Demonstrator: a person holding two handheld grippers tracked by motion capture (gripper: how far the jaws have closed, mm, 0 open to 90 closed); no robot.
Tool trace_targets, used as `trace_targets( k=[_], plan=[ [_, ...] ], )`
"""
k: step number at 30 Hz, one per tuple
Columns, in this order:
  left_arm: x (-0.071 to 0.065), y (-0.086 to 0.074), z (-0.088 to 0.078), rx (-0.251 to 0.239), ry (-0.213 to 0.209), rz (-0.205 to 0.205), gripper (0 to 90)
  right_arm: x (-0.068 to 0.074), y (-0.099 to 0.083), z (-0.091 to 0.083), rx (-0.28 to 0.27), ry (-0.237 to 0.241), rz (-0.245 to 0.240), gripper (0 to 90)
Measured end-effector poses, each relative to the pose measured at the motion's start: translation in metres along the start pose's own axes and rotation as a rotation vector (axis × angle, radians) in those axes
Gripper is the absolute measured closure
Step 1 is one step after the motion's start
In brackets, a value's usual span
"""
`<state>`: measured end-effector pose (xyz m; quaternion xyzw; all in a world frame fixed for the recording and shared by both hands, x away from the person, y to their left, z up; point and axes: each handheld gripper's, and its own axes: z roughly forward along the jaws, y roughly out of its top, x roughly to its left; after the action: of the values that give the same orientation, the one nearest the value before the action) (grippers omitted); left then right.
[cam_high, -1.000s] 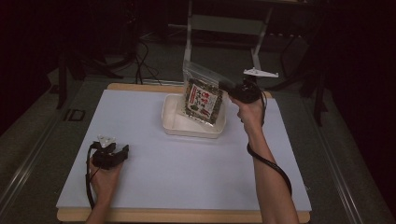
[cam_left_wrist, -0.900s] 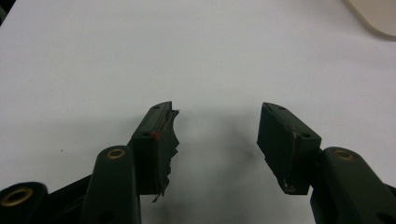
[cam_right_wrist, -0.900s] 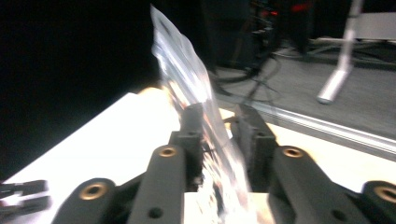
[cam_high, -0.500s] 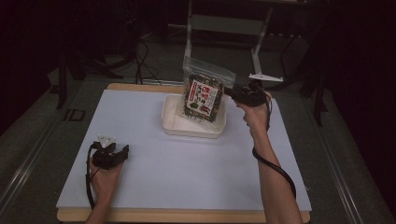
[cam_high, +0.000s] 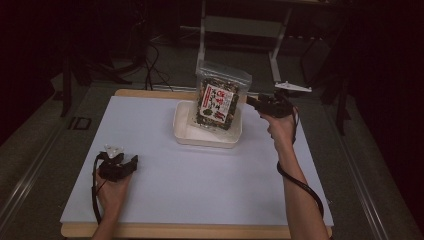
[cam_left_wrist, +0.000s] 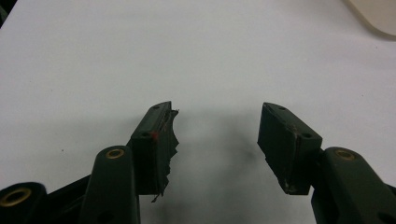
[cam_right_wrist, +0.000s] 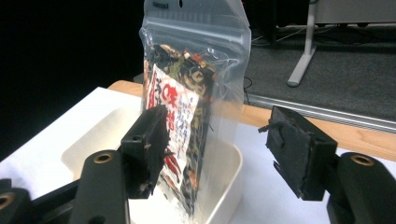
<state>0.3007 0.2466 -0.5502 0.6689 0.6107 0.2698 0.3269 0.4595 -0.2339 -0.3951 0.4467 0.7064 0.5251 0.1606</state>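
A white tabletop (cam_high: 165, 195) in a dark room carries our work, and at the lower left of the high view our left tongs (cam_high: 120, 166) rest on it, parted and gripping nothing. Farther back, at centre, the snack bag (cam_high: 219, 101) already stands upright in the white tray (cam_high: 186, 136), so placing looks done; our right tongs (cam_high: 251, 100), just beside it at right, have just been opening and are released, leaving only the withdrawal. Beyond, a metal stand (cam_high: 276, 55) and floor cables (cam_high: 152, 55) block nothing.
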Motion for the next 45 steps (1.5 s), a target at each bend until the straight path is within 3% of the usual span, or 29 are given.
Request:
trace_targets(
  k=[8, 22, 29, 37, 41, 45],
  plan=[
    [0.0, -0.001, -0.001, -0.019, 0.007, -0.009, 45.1, 0.001, -0.005, -0.014, 0.027, 0.001, -0.042, 37.3],
    [0.001, -0.001, -0.002, -0.023, 0.018, -0.02, 41.3, 0.021, -0.021, -0.029, 0.104, 0.046, -0.136, 38.0],
    [0.001, -0.001, -0.002, -0.027, 0.034, -0.031, 39.9, 0.027, -0.036, -0.04, 0.128, 0.069, -0.155, 39.7],
    [0.001, -0.001, -0.001, -0.02, 0.053, -0.039, 34.8, 0.027, -0.066, -0.049, 0.182, 0.041, -0.179, 41.6],
    [0.0, 0.0, -0.001, -0.011, 0.065, -0.033, 32.4, 0.026, -0.089, -0.05, 0.216, 0.03, -0.183, 41.8],
    [0.0, 0.0, 0.0, -0.002, 0.076, -0.027, 30.4, 0.021, -0.115, -0.05, 0.246, -0.013, -0.198, 42.6]
  ],
)
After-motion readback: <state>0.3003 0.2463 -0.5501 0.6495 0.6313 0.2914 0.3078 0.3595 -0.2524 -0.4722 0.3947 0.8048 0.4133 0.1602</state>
